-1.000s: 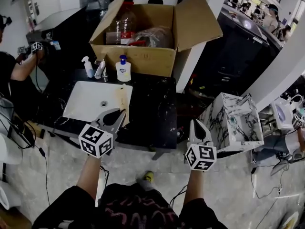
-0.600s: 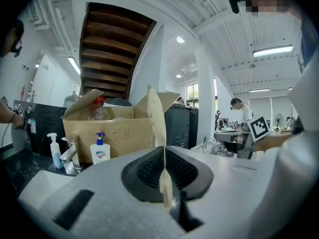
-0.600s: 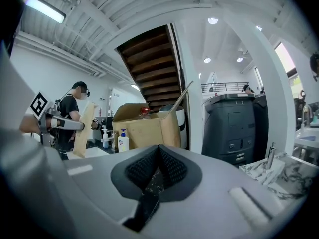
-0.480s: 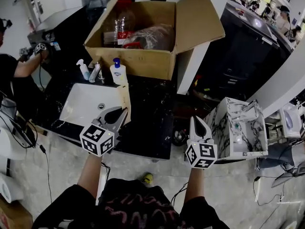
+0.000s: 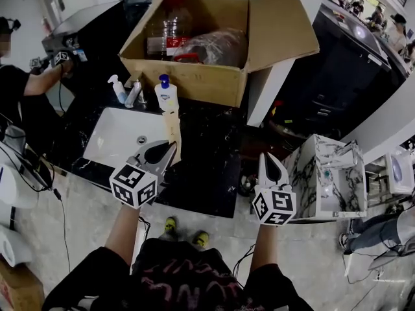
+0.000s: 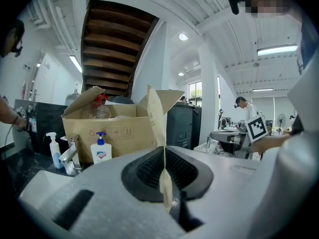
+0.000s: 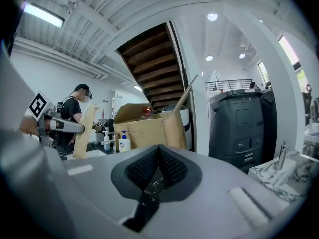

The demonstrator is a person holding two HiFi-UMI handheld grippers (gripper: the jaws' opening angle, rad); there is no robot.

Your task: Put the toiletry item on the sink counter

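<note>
My left gripper [image 5: 168, 149] is shut on a flat tan toiletry item [image 5: 172, 128], which sticks out forward over the right rim of the white sink basin [image 5: 117, 141]. In the left gripper view the toiletry item [image 6: 155, 114] shows edge-on, pinched between the closed jaws of the left gripper [image 6: 165, 156]. The black marble sink counter [image 5: 207, 151] lies under and ahead of both grippers. Over the counter's near right corner, my right gripper [image 5: 267, 162] is shut with nothing in it. The right gripper view shows the right gripper [image 7: 158, 151] with its pads together.
A white soap bottle [image 5: 166, 94] with a blue pump, a small spray bottle [image 5: 118, 89] and a faucet [image 5: 135, 92] stand behind the basin. An open cardboard box [image 5: 194, 76] fills the back of the counter. A marbled white cabinet [image 5: 324, 173] stands right. A person [image 5: 19, 89] works at left.
The head view has drifted, so the counter sits a little lower and nearer. Both grippers keep their grip states; the left one still holds the tan item by the basin.
</note>
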